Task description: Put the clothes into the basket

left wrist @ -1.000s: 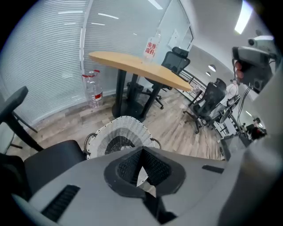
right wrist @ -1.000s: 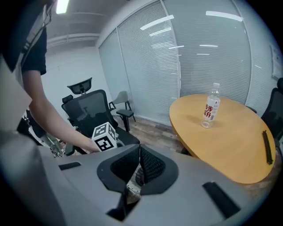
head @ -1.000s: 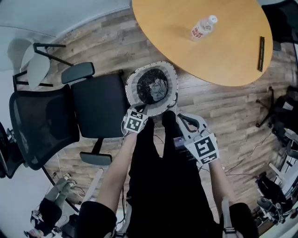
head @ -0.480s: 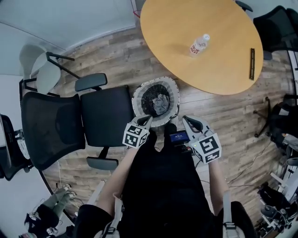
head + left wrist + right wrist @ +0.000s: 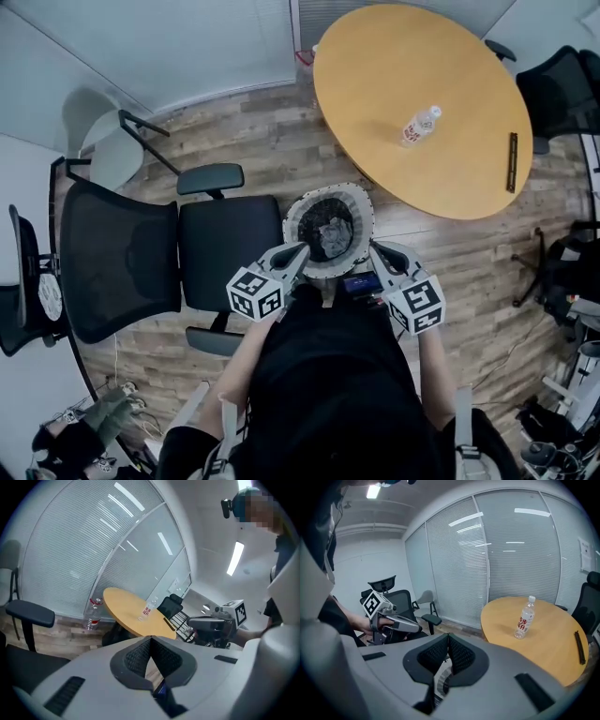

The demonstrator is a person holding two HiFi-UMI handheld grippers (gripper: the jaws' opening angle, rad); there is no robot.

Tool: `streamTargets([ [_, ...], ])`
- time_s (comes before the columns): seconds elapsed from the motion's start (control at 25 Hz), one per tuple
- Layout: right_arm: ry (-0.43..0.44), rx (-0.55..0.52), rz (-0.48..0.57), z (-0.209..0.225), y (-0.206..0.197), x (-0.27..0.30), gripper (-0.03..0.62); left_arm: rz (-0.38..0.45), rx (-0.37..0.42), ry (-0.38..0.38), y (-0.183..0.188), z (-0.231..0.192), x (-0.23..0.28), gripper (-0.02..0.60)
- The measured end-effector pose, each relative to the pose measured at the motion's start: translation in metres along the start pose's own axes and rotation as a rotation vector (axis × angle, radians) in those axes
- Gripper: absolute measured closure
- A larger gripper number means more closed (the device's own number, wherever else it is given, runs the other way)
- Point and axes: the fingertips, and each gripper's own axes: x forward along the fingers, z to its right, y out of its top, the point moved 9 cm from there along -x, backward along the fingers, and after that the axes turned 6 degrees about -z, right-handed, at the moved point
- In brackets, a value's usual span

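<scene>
Both grippers are empty: the left gripper [image 5: 151, 640] has its jaws pressed together with nothing between them, and the right gripper [image 5: 448, 637] is closed on nothing as well. In the head view their tips hang at the near rim of the round basket [image 5: 362, 208], one at each side; whether they touch it cannot be told. The clothes [image 5: 328, 232], a dark heap with a crumpled grey piece on top, lie inside the basket, which stands on the wooden floor [image 5: 272, 141]. Just left of the basket is a black office chair [image 5: 225, 251]. Beyond the basket stands a round wooden table [image 5: 394, 66] bearing an upright water bottle [image 5: 420, 125] and a dark flat bar [image 5: 512, 162] near its far edge.
</scene>
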Motion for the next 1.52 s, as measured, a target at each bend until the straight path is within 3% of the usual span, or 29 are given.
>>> streamTargets([
  [0.4,0.116,0.113,0.136,-0.029,0.040,0.009,0.577,0.105,0.133,0.002,0.042,0.036,-0.069,0.569],
  [0.72,0.212,0.139,0.225,-0.044,0.055,-0.008,0.577,0.155,0.268,-0.052,0.070,0.073,-0.094,0.571],
  [1.0,0.239,0.142,0.278,-0.056,0.060,-0.017,0.577,0.164,0.270,-0.071,0.067,0.073,-0.098,0.571],
  [1.52,0.209,0.094,0.258,-0.072,0.059,-0.020,0.577,0.131,0.272,-0.092,0.058,0.072,-0.102,0.571],
])
